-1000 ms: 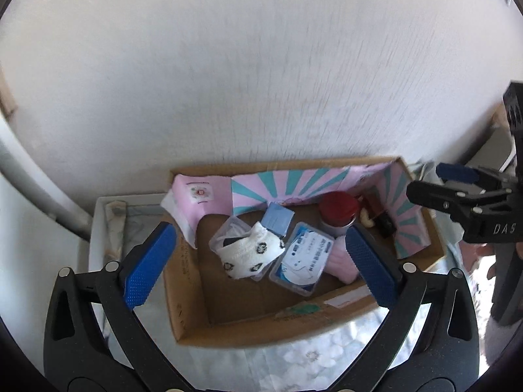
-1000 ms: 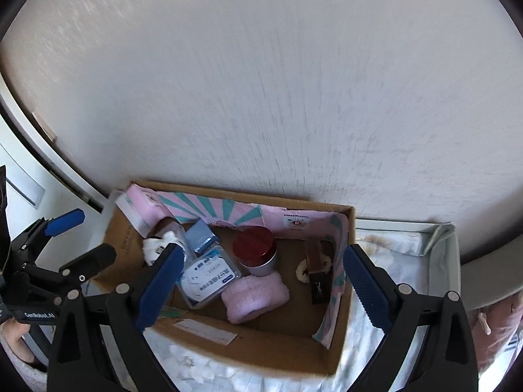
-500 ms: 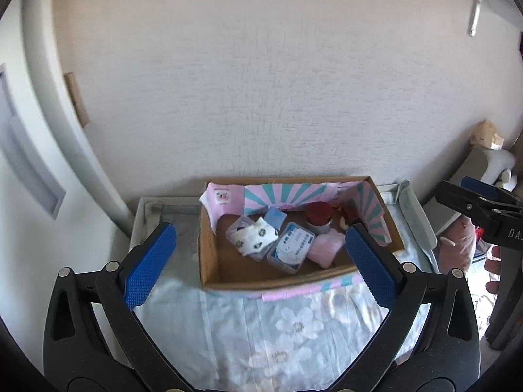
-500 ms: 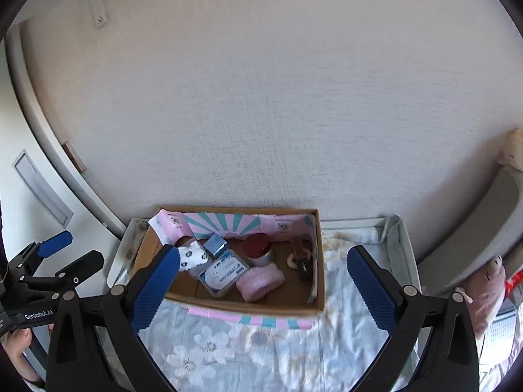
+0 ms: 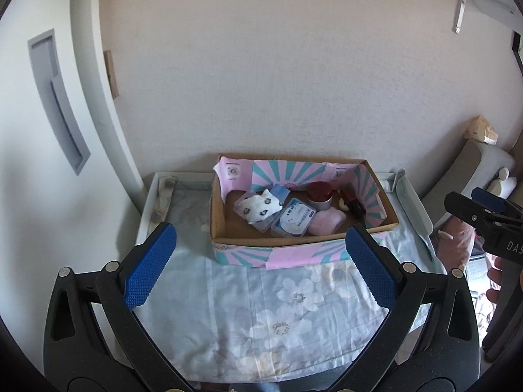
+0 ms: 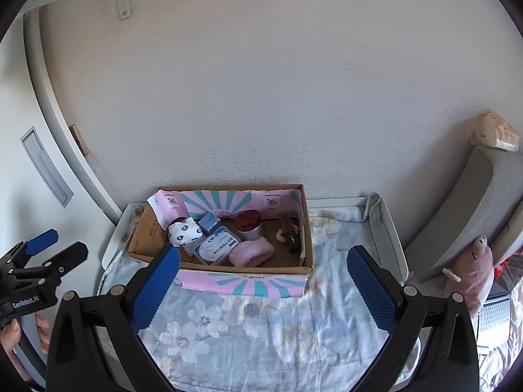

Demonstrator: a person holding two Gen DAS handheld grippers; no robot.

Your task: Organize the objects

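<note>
A cardboard box (image 5: 219,225) (image 6: 307,245) lined with pink and teal paper stands at the back of a small table against the wall. In it lie a white patterned sock (image 5: 261,207) (image 6: 183,231), a clear case with a blue label (image 5: 295,220) (image 6: 215,243), a red-lidded tin (image 5: 319,194) (image 6: 249,223), a pink cloth roll (image 5: 327,222) (image 6: 251,252), a small blue box (image 6: 209,222) and a dark object (image 6: 291,236). My left gripper (image 5: 261,271) and right gripper (image 6: 263,289) are both open, empty and held back from the box, above the table's front.
The table wears a pale floral cloth (image 5: 281,310) (image 6: 248,323) and has a raised white rim (image 6: 389,238). A white wall is behind it, a grey door frame on the left. A grey chair (image 6: 480,202) and a pink plush toy (image 6: 474,271) stand on the right.
Both grippers have pulled back and up from close over the box, so the whole table shows now. Both stay open. The objects in the box have not moved.
</note>
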